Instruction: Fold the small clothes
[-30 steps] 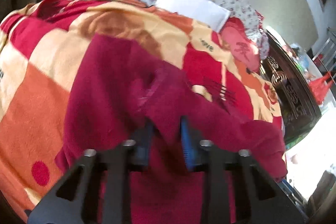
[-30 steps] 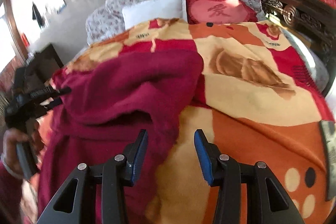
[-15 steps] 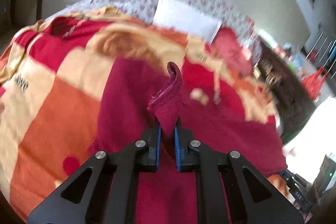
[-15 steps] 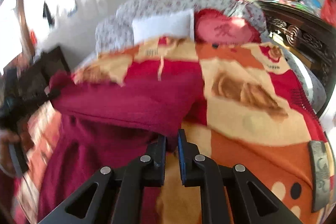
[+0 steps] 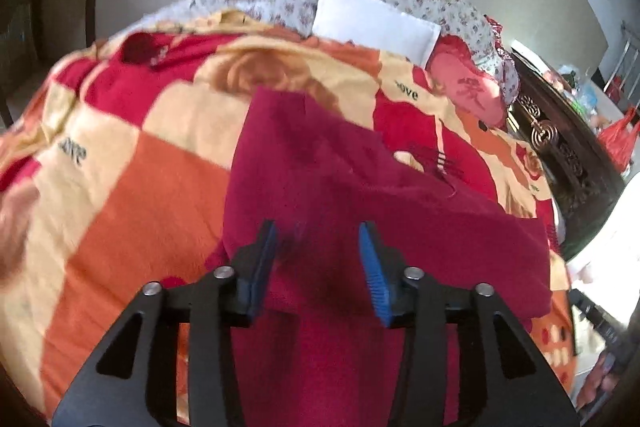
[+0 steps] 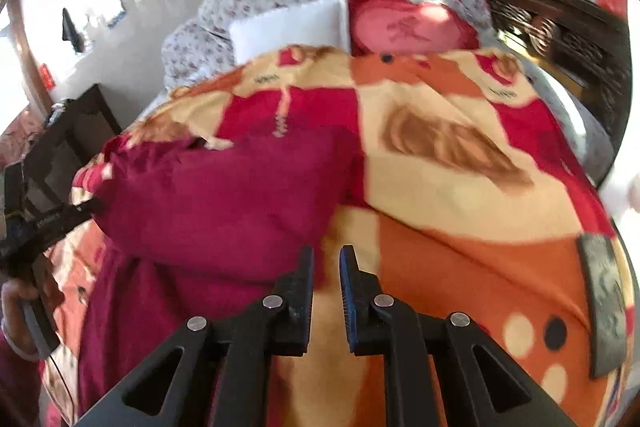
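Maroon garment [image 5: 360, 211] lying folded over on patterned blanket [image 5: 132, 195]. Left gripper [image 5: 322, 259] jaws opening just now, nothing pinched, cloth beneath. Right gripper [image 6: 326, 287] parting slightly, empty, beside garment's edge. Advising: checking edges are aligning before regripping.

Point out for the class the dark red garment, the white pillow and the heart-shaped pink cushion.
dark red garment [image 5: 400, 227], left wrist view, on its flat middle.
white pillow [image 5: 372, 21], left wrist view, on its front face.
heart-shaped pink cushion [image 6: 408, 25], right wrist view, on its pink centre.
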Motion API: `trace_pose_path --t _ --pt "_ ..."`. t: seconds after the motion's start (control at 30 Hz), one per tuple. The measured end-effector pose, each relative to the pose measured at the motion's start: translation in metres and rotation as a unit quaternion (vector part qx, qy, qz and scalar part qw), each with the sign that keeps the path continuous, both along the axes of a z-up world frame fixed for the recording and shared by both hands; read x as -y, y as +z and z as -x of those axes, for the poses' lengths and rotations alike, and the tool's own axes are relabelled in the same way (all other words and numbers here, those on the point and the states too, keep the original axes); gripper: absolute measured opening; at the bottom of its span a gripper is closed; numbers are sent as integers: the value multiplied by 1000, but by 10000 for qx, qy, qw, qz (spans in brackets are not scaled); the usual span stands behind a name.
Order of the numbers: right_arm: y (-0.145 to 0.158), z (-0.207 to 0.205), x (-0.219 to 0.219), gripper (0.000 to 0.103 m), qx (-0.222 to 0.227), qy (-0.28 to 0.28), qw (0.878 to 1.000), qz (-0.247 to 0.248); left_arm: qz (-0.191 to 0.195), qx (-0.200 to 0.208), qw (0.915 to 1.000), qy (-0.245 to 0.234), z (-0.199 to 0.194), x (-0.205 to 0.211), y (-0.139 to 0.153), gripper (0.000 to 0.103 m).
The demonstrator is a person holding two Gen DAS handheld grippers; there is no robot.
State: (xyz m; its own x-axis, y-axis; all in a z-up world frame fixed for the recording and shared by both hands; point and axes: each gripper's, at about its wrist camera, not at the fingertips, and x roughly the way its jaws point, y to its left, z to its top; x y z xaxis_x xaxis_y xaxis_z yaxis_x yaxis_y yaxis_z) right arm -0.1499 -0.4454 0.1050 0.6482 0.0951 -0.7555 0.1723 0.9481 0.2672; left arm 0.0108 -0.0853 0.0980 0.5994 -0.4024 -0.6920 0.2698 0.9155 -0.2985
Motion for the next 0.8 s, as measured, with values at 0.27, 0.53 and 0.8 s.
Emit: trace_pose_path --t 0.27,0.53,0.8 --pt "-26 -67 -29 43 -92 231 9992 324 -360 138 9993 -28 -11 14 -1 46" --pt "-52 -86 -11 37 -287 -76 9991 305 -911 -263 9955 -53 -34 36 -52 47" --pt "-54 -75 -17 37 -76 -167 9984 527 -908 -51 9958 -56 -28 34 -57 47"
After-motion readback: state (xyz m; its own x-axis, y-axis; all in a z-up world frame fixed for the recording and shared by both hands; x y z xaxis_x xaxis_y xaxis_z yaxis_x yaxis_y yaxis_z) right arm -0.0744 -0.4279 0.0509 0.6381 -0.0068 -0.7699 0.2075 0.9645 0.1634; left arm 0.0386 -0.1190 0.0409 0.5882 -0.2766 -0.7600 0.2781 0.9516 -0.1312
